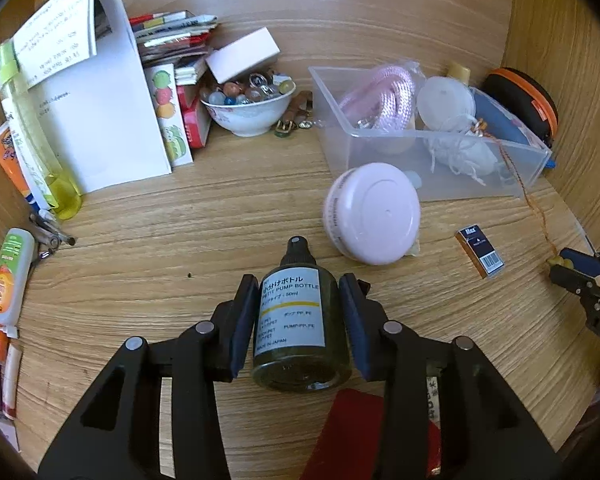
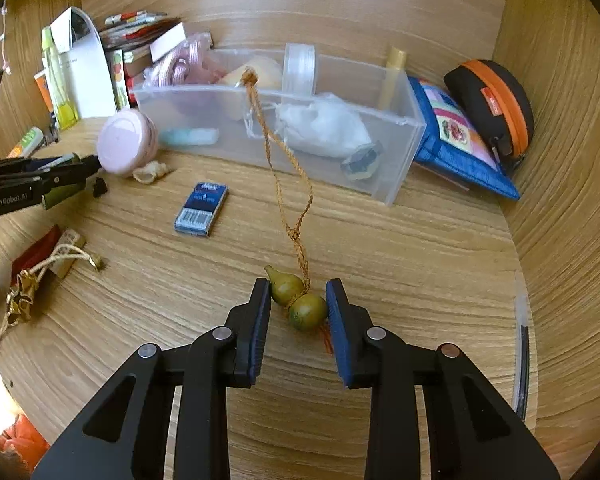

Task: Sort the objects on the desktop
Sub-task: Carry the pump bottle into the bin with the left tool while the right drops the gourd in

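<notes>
Holding two items at once: left hand-held gripper [image 1: 299, 320] has its pads against both sides of a dark pump bottle [image 1: 296, 320], nozzle pointing away, lower centre of the left wrist view. Grip sits mid-body on the label, so the bottle looks secure and clear of the bench [image 1: 180, 216].

Right hand-held gripper [image 2: 298, 312] brackets a small green gourd charm [image 2: 298, 300], lower centre of the right wrist view. Left pad touches the gourd's narrow end; at the fat end I cannot tell whether the right pad touches, so whether the grip is firm is unclear. Its braided cord [image 2: 284, 160] runs up and hooks over the front wall of the clear plastic bin [image 2: 380, 128], mid-frame. Likely reason for the grab point: pinch the solid gourd, not the floppy cord.

Bin already holds loose odds and ends, so it's probably the sorting target. Pink round case [image 2: 126, 140] and blue staple box [image 2: 201, 210] lie outside it, centre-left.

Risk: the cord snagging on the bin wall.
</notes>
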The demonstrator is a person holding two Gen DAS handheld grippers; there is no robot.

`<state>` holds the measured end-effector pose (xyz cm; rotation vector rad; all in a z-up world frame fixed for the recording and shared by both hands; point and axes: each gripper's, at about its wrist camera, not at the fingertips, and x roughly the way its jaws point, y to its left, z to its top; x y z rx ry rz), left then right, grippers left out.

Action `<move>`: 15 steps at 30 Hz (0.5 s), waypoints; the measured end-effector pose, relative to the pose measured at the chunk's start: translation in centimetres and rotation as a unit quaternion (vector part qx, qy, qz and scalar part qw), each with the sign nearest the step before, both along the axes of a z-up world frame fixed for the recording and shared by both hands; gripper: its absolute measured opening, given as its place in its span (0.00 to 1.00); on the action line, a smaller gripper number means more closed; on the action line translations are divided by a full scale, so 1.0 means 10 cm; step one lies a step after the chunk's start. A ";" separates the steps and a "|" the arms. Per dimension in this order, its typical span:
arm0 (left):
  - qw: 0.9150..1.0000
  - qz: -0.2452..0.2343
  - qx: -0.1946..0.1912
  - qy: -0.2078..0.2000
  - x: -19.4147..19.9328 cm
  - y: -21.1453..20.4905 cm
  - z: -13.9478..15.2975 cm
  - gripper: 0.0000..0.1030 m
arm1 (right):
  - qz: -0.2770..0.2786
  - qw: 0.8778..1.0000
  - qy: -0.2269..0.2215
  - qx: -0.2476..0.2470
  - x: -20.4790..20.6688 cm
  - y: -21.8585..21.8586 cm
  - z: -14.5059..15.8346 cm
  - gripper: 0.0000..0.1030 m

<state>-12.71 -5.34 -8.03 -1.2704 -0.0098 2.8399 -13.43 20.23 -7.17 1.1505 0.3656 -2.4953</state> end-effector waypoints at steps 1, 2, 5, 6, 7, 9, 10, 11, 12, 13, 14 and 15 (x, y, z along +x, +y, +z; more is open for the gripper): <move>1.000 0.001 0.000 0.004 0.01 -0.01 0.01 0.40 | 0.000 1.000 0.002 -0.003 0.00 0.00 0.03 0.25; 1.000 0.005 0.003 0.008 0.02 -0.02 0.04 0.40 | 0.000 1.000 0.005 -0.005 0.00 0.00 0.05 0.25; 0.999 0.016 0.010 0.026 0.04 -0.02 0.12 0.40 | 0.003 1.000 0.014 -0.018 0.00 0.00 0.15 0.25; 0.999 0.018 0.013 0.031 0.04 -0.02 0.15 0.40 | 0.004 1.000 0.015 -0.021 -0.01 -0.01 0.17 0.25; 0.999 0.018 0.015 0.038 0.05 -0.01 0.19 0.40 | 0.006 1.000 0.017 -0.024 -0.01 -0.02 0.20 0.25; 0.998 0.017 0.015 0.050 0.06 0.02 0.26 0.40 | 0.008 0.999 0.023 -0.028 -0.01 -0.04 0.25 0.25; 0.998 0.016 0.013 0.055 0.06 0.03 0.29 0.40 | 0.009 0.999 0.026 -0.029 -0.01 -0.05 0.27 0.25; 0.998 0.015 0.010 0.065 0.08 0.05 0.34 0.40 | 0.009 0.999 0.029 -0.030 0.00 -0.06 0.30 0.25; 0.997 0.014 0.009 0.071 0.09 0.07 0.38 0.40 | 0.009 0.999 0.033 -0.031 0.00 -0.07 0.33 0.25; 0.997 0.011 0.008 0.078 0.10 0.09 0.43 0.40 | 0.010 0.999 0.038 -0.032 -0.01 -0.07 0.37 0.25; 0.997 0.010 0.008 0.083 0.11 0.10 0.46 0.40 | 0.009 0.998 0.042 -0.034 -0.02 -0.07 0.41 0.25; 0.996 0.007 0.009 0.088 0.11 0.11 0.50 0.40 | 0.009 0.998 0.044 -0.036 -0.03 -0.07 0.43 0.25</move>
